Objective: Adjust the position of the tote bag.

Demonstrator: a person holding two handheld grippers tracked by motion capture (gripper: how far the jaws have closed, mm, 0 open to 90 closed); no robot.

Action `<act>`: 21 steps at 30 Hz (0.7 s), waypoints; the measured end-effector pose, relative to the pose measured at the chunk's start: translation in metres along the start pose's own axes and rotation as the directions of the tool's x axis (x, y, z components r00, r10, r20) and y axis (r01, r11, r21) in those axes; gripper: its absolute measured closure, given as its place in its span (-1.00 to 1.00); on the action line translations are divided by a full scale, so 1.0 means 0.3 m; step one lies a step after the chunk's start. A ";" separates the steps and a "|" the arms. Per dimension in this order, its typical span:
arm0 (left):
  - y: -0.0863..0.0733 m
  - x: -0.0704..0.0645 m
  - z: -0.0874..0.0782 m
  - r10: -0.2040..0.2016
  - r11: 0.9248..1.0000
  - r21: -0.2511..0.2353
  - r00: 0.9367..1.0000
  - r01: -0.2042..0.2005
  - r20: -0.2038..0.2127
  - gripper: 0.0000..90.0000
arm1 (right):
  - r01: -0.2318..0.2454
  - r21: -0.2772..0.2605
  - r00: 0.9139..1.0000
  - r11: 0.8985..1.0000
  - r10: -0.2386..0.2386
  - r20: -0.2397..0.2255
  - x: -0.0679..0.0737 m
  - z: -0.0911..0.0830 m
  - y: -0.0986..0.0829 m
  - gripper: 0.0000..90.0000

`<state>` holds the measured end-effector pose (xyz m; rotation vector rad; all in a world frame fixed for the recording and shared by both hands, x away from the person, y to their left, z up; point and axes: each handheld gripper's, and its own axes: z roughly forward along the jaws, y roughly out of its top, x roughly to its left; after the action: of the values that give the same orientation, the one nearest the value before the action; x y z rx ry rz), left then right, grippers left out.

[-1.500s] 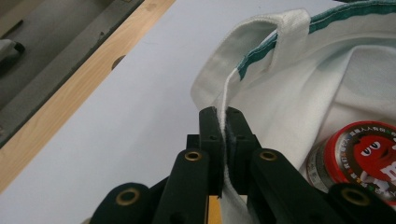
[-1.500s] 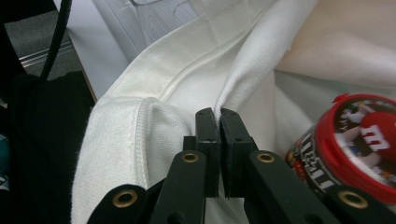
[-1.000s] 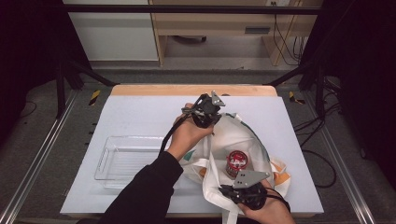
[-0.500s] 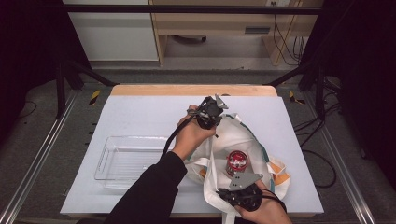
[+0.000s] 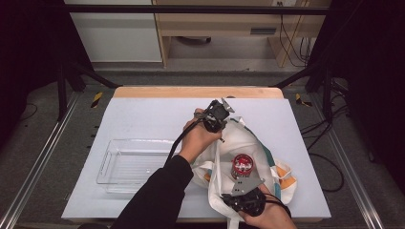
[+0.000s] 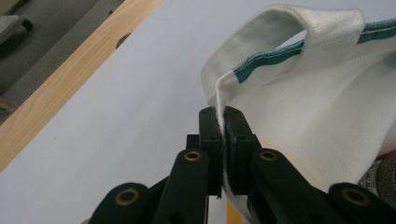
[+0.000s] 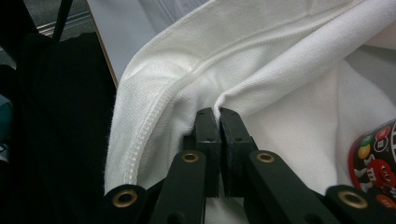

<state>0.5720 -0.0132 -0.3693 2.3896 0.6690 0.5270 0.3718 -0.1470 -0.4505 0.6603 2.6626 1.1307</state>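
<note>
A white cloth tote bag (image 5: 248, 143) with green and orange trim lies on the right half of the table, its mouth held apart. My left gripper (image 5: 220, 125) is shut on the bag's far rim (image 6: 219, 100), next to a handle loop (image 6: 299, 25). My right gripper (image 5: 239, 194) is shut on the near rim (image 7: 215, 103) at the table's front edge. Inside the bag stands a red candy canister (image 5: 241, 164), which also shows as a dark printed canister (image 7: 376, 163) at the right gripper view's edge.
A clear plastic tray (image 5: 136, 164) sits left of the bag. The pale grey table top (image 5: 157, 119) has a wooden strip (image 5: 196, 92) along its far edge. Black frame legs and cables stand on the floor around the table.
My left gripper has shifted slightly right and toward me with the far rim. The right gripper stays at the front edge, and the bag mouth stays open.
</note>
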 end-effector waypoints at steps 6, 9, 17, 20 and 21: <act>-0.002 0.006 0.006 -0.008 1.000 0.011 1.000 0.008 0.009 0.94 | -0.002 0.008 1.000 1.000 0.002 -0.008 0.001 0.003 -0.001 0.95; -0.003 0.008 0.012 -0.010 1.000 0.015 1.000 0.010 0.005 0.94 | 0.001 0.007 1.000 1.000 -0.001 -0.005 0.001 0.003 -0.001 0.95; -0.002 0.000 -0.002 0.004 1.000 0.013 1.000 -0.004 0.004 0.93 | -0.003 0.004 1.000 1.000 0.003 -0.005 -0.001 0.000 -0.001 0.94; -0.008 -0.001 -0.013 0.010 1.000 0.014 1.000 -0.010 0.002 0.94 | -0.006 0.006 1.000 1.000 0.006 -0.010 -0.001 0.001 -0.003 0.94; -0.010 0.002 -0.015 0.010 1.000 0.014 1.000 -0.010 0.002 0.94 | -0.005 0.008 1.000 1.000 0.005 -0.007 0.001 0.003 -0.002 0.94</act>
<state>0.5691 -0.0088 -0.3675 2.4071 0.6625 0.5254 0.3716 -0.1468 -0.4516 0.6656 2.6742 1.1256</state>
